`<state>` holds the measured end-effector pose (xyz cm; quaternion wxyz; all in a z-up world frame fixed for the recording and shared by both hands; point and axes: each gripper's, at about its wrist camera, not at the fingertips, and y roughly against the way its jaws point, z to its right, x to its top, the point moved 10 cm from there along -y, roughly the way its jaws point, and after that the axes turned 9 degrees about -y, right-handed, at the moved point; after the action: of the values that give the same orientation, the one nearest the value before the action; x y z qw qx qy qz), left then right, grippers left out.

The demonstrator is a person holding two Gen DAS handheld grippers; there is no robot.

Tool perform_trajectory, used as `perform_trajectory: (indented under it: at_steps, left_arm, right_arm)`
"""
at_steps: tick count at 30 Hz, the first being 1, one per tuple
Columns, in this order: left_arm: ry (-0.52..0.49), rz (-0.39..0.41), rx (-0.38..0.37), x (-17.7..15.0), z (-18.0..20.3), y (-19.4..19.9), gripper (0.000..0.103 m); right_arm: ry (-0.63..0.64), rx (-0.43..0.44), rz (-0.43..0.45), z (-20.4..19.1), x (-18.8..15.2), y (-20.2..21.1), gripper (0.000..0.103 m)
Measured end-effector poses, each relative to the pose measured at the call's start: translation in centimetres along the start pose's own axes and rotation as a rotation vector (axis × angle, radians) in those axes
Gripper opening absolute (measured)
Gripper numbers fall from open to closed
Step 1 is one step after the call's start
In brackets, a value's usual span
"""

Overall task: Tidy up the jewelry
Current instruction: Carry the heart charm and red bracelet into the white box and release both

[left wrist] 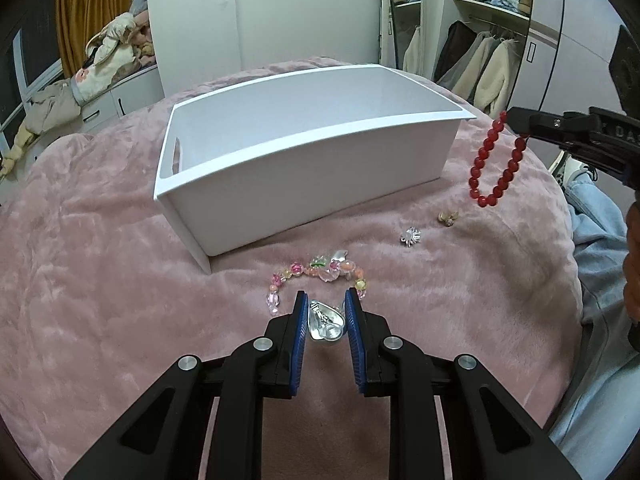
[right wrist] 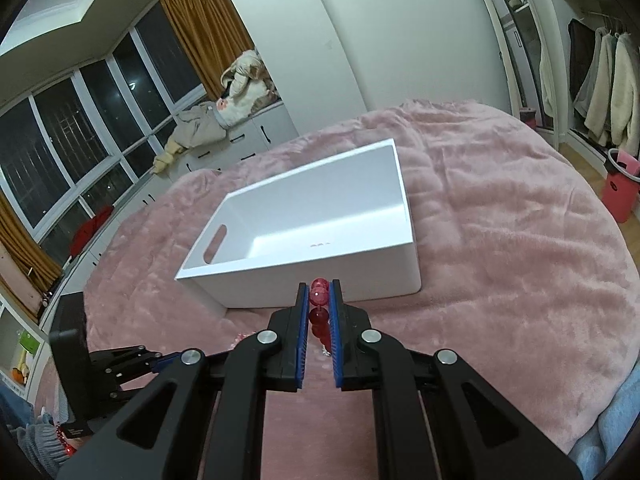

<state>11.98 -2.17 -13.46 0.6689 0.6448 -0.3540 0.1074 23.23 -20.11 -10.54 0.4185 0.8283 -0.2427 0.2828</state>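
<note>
A white open box [left wrist: 304, 160] stands on the pink blanket; it also shows in the right wrist view [right wrist: 340, 272]. My left gripper [left wrist: 326, 300] is low over the blanket, its blue pads on either side of a silver heart-shaped piece [left wrist: 325, 322]; I cannot tell if they press it. A pastel bead bracelet [left wrist: 316, 274] lies just beyond. My right gripper [right wrist: 319, 292] is shut on a red bead bracelet [right wrist: 319, 295], which hangs in the air to the right of the box in the left wrist view [left wrist: 494, 160].
A small silver charm [left wrist: 411, 236] and a small gold piece [left wrist: 447, 217] lie on the blanket [left wrist: 100, 260] right of the box. Wardrobes with hanging clothes [left wrist: 480, 68] stand behind. A pink bin [right wrist: 622, 188] is on the floor at right.
</note>
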Motion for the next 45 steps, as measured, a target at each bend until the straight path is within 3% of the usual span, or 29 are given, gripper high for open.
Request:
perform_trajectory:
  at_steps: [21,34,45]
  left_arm:
    - [0.006,0.099,-0.003,6.4,-0.2,3.8,0.024]
    - [0.010,0.154,0.021,11.4,-2.8,5.3,0.024]
    - [0.025,0.174,0.050,13.6,-5.9,4.5,0.024]
  right_arm:
    - [0.035,0.029,0.057,-3.1,3.8,2.7,0.010]
    - [0.065,0.008,0.044,-4.7,6.6,1.5,0.010]
    - [0.096,-0.023,0.048,-4.9,9.1,-0.9,0.010]
